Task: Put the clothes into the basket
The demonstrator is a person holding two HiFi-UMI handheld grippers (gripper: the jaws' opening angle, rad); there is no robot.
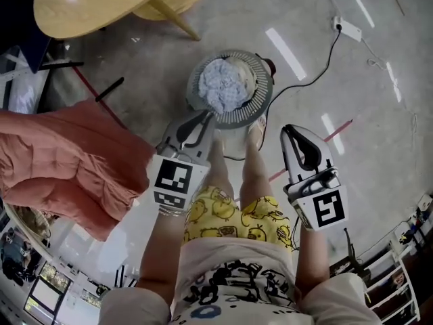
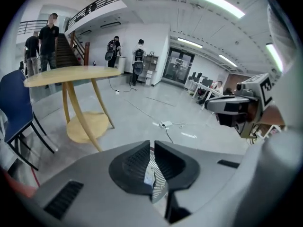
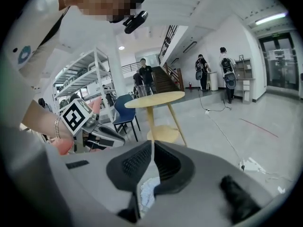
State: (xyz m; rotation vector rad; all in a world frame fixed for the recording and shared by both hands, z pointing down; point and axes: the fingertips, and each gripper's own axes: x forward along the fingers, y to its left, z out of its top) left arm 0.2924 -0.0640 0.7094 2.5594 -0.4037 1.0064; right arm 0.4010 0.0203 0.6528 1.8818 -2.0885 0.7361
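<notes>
Seen from above, a round grey slatted laundry basket (image 1: 259, 107) stands on the grey concrete floor, just ahead of the person's feet. A crumpled pale blue and white cloth (image 1: 224, 85) already fills its middle.

The left gripper (image 1: 207, 118) hangs over the basket's near rim with its jaws drawn almost together and nothing between them. The right gripper (image 1: 290, 130) hovers to the right of the basket, with its jaws pressed together and also empty.

One drop appears finished, so the work seems to be between pieces. A large salmon-pink garment (image 1: 64, 161) lies heaped outside the basket, well apart from it toward the left edge of the floor. What it rests on cannot be made out.

The next move likely calls for swinging left, spreading the jaws, and pinching the soft, loosely folded pink fabric. Both grippers will probably be needed, since it looks bulky.
</notes>
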